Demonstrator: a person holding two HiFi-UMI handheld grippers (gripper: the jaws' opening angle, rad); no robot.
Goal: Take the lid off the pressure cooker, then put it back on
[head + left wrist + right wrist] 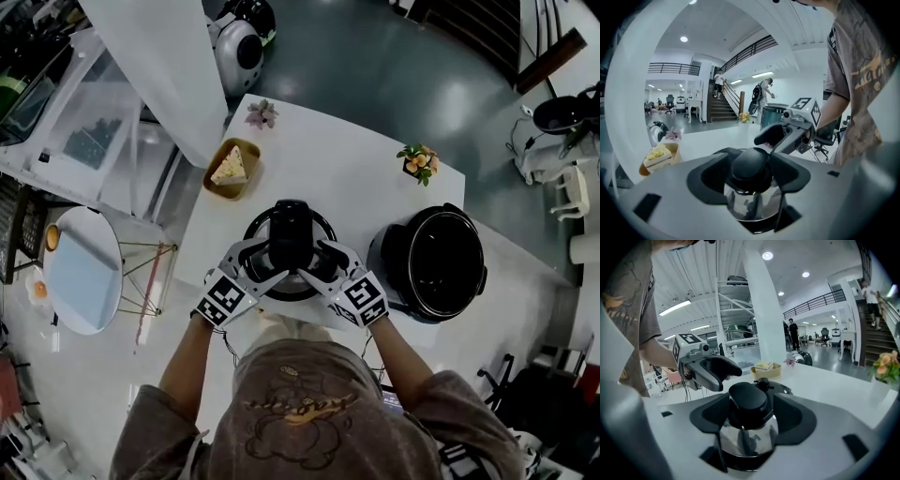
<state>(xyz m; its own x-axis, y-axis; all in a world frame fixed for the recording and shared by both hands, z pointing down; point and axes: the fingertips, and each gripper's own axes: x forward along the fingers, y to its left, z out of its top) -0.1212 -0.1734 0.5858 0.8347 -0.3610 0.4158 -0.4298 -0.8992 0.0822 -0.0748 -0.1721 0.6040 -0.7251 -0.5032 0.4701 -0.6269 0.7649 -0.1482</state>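
The pressure cooker lid (265, 283) is steel with a long black handle (291, 230). It is in the middle of the white table (328, 159), left of the open black cooker pot (431, 264). My left gripper (272, 260) and right gripper (317, 260) close on the handle's near end from either side. In the left gripper view, the left gripper (751, 172) has its jaws pressed round the black knob (750, 163), with the right gripper (787, 133) just behind. The right gripper (747, 409) hugs the same knob (747, 398). I cannot tell whether the lid rests on the table or hangs above it.
A slice of cake in a brown tray (232, 169) and a small pink flower (262, 114) lie at the table's far left. Orange flowers in a pot (419, 161) stand behind the cooker. A round side table (82, 267) is on the left, beyond it a white pillar (164, 66).
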